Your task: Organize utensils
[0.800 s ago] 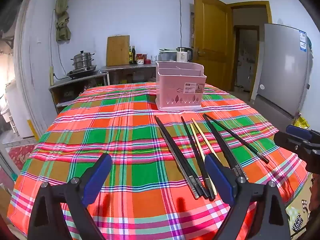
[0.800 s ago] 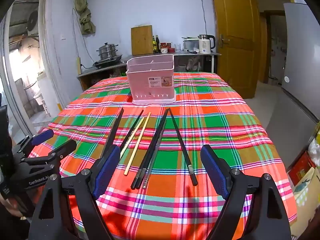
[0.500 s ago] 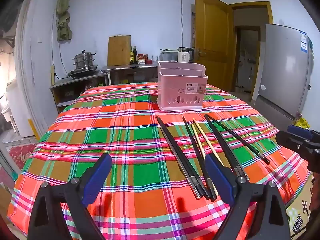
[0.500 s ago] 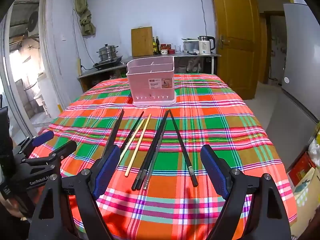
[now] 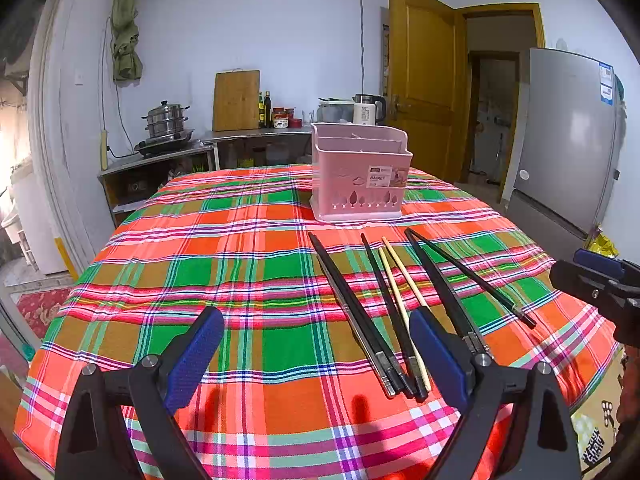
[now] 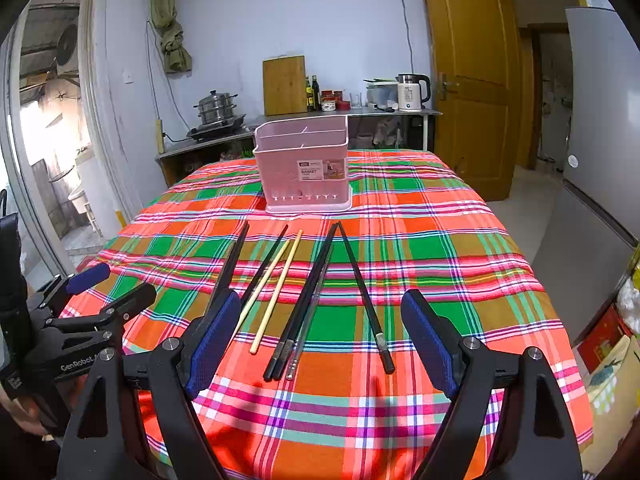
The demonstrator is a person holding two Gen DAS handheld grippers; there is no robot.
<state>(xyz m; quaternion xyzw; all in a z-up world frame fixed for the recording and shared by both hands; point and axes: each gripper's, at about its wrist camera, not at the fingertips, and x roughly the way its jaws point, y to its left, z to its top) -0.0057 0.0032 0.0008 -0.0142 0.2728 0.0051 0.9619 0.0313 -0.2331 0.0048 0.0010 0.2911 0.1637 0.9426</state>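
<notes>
Several chopsticks lie side by side on the plaid tablecloth: black ones (image 5: 352, 312) (image 6: 308, 300) and a pale wooden pair (image 5: 400, 280) (image 6: 276, 292). A pink divided utensil basket (image 5: 360, 184) (image 6: 306, 172) stands upright behind them. My left gripper (image 5: 316, 356) is open and empty, held above the near table edge, just left of the chopstick ends. My right gripper (image 6: 320, 336) is open and empty, held above the chopsticks' near ends. Each gripper shows at the side of the other's view, the right one (image 5: 600, 280) and the left one (image 6: 88, 300).
The round table (image 5: 200, 264) carries only the basket and chopsticks. Behind it is a counter with a steamer pot (image 5: 166, 120), cutting board (image 5: 236, 100), bottles and a kettle (image 6: 412, 92). A grey fridge (image 5: 568, 140) and a wooden door (image 5: 420, 88) are on the right.
Both views have shifted very slightly; the grippers stay open and the chopsticks and basket have not moved.
</notes>
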